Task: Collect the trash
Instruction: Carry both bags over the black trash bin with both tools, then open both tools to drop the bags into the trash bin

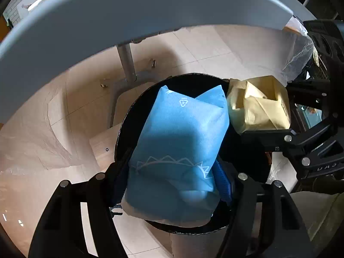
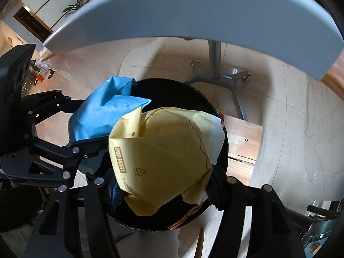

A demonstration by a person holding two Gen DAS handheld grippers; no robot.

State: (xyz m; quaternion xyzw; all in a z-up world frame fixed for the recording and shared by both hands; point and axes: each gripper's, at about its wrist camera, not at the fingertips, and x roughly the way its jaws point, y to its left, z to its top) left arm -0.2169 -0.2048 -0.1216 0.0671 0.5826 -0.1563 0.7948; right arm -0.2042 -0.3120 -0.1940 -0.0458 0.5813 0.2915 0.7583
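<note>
You have a crumpled blue paper bag [image 1: 176, 148] above the round black bin [image 1: 247, 157], its folded top pointing away from you. Just beside it, over the same bin's mouth, is the creased yellow POP MART bag [image 2: 163, 159].

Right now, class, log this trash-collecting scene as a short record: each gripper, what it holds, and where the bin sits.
left gripper: shut on blue bag
right gripper: shut on yellow bag, printed POP MART
bin: black, round, on the floor directly below both bags
bags: side by side over the bin mouth, not yet released
table: grey edge above the bin
</note>
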